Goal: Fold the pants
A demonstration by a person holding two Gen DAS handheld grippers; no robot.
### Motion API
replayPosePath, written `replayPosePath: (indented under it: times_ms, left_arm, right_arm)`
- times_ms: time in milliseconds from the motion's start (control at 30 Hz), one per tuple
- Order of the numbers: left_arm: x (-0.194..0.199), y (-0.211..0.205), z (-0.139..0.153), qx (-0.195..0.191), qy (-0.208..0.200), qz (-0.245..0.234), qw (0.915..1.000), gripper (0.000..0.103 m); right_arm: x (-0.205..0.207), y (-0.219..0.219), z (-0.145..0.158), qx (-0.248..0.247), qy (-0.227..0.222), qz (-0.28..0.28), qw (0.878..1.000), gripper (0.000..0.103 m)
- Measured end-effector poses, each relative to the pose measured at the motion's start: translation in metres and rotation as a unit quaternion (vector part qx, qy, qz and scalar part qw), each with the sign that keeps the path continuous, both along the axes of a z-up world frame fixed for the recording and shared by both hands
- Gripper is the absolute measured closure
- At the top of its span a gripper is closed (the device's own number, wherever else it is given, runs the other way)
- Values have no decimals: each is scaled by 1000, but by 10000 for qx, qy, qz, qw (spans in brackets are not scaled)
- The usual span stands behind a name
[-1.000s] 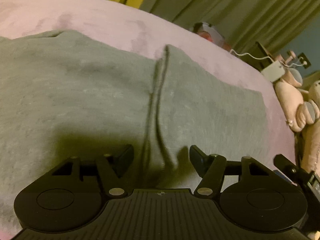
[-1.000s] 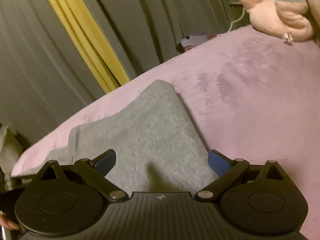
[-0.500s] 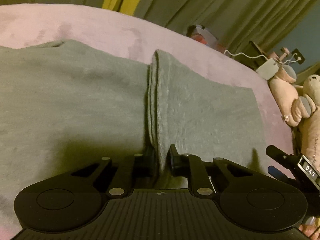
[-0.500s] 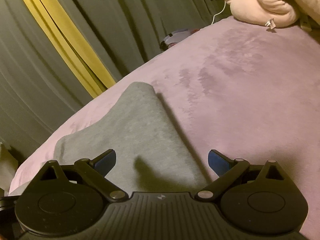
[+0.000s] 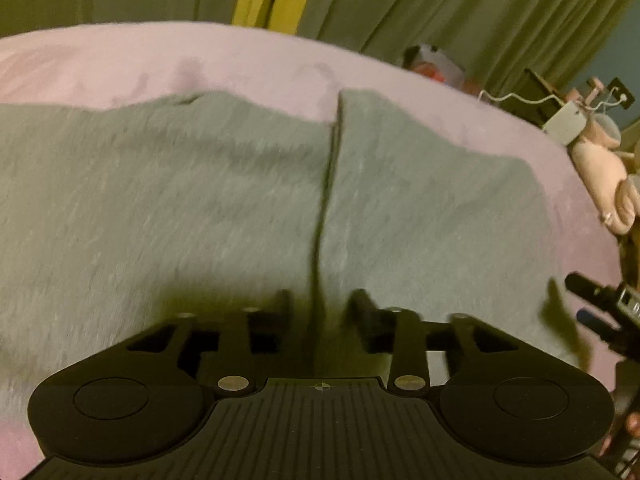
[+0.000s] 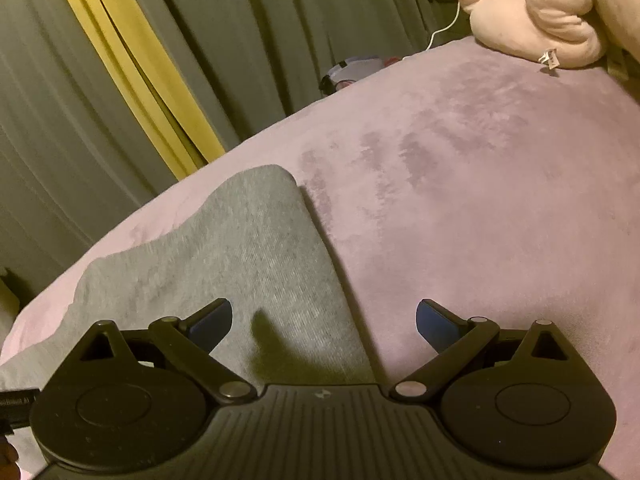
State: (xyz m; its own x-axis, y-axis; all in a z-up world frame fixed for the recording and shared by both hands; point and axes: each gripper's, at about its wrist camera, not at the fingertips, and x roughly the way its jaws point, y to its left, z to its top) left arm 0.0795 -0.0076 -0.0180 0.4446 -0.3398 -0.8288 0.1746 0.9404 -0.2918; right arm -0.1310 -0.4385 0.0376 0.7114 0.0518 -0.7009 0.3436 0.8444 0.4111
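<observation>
Your left gripper (image 5: 322, 306) just reopened, released astride the pants (image 5: 168, 208) ridge, right gripper (image 6: 324, 320) released wide, plush toy (image 6: 532, 16) far right on the pink blanket (image 6: 480, 160).

No legible text. Faint pale lettering on a black bar (image 6: 16, 401) at the right-wrist view's lower left edge, too blurred to read. White tag (image 6: 549, 58) on the pink plush toy (image 6: 532, 20): print unreadable.

left gripper (image 5: 322, 308) – fingers just opening, partly apart | right gripper (image 6: 324, 320) – fingers spread wide
</observation>
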Motion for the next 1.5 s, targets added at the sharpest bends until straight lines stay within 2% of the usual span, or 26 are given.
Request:
replayPosePath:
  times_ms: [100, 233, 300, 367, 400, 433, 500, 533, 567, 600, 667, 800, 867, 933, 1033, 1133, 1300, 1400, 1500]
  left_arm:
    - [-6, 3, 3, 20, -88, 59, 9999, 62]
    - [-16, -12, 28, 424, -856, -30, 9954, 60]
    - [-20, -19, 39, 448, -1149, -105, 9923, 53]
    - [-26, -25, 42, 395, -1319, -192, 9903, 39]
    - [-30, -27, 41, 357, -1365, -295, 9896, 37]
    - [-33, -30, 36, 385, -1345, -394, 9894, 37]
    - [-39, -38, 20, 665, -1146, -626, 9892, 39]
    - [-42, -40, 9, 865, -1040, -760, 9879, 41]
    - [-44, -42, -2, 1062, -923, -861, 9863, 41]
    - [-47, -41, -13, 1237, -843, -930, 9844, 41]
    - [-55, -36, -15, 1153, -1042, -929, 9835, 41]
    - [-50, -30, -9, 1030, -857, -774, 9880, 45]
    - [-50, -27, -9, 981, -831, -719, 9891, 47]
    - [-51, -25, -8, 963, -826, -699, 9895, 48]
    - [-50, -29, -4, 1052, -807, -664, 9889, 47]
    - [-49, -26, -3, 1054, -821, -657, 9889, 46]
    - [-47, -16, -1, 724, -664, -518, 9938, 44]
    - [-45, -12, 0, 654, -630, -424, 9950, 44]
    - [-42, -6, 3, 649, -633, -261, 9955, 44]
  right_arm:
    - [1, 4, 1, -113, 26, 71, 9999, 4]
    - [1, 11, 4, -304, -40, 192, 9993, 4]
    - [-1, 15, 7, -390, -178, 276, 9987, 4]
    - [-5, 18, 11, -432, -390, 355, 9977, 4]
    - [-6, 20, 12, -452, -503, 384, 9970, 6]
    - [-8, 21, 14, -478, -606, 415, 9962, 9]
    - [-10, 24, 17, -518, -790, 526, 9941, 30]
    - [-10, 25, 18, -515, -835, 612, 9933, 36]
    - [-10, 27, 19, -521, -863, 695, 9925, 49]
    - [-8, 29, 19, -531, -860, 774, 9919, 54]
    - [-5, 33, 18, -602, -774, 897, 9911, 56]
    - [0, 47, 18, -767, -659, 1269, 9868, 68]
    - [3, 57, 16, -901, -545, 1465, 9836, 71]
    - [13, 62, 9, -997, -241, 1549, 9826, 72]
    - [27, 62, -4, -991, 76, 1437, 9846, 76]
    - [33, 61, -8, -1038, -89, 1247, 9867, 76]
    - [32, 58, -9, -892, -179, 1155, 9891, 75]
    - [28, 54, -9, -771, -218, 1128, 9904, 73]
    - [27, 54, -9, -767, -213, 1157, 9901, 68]
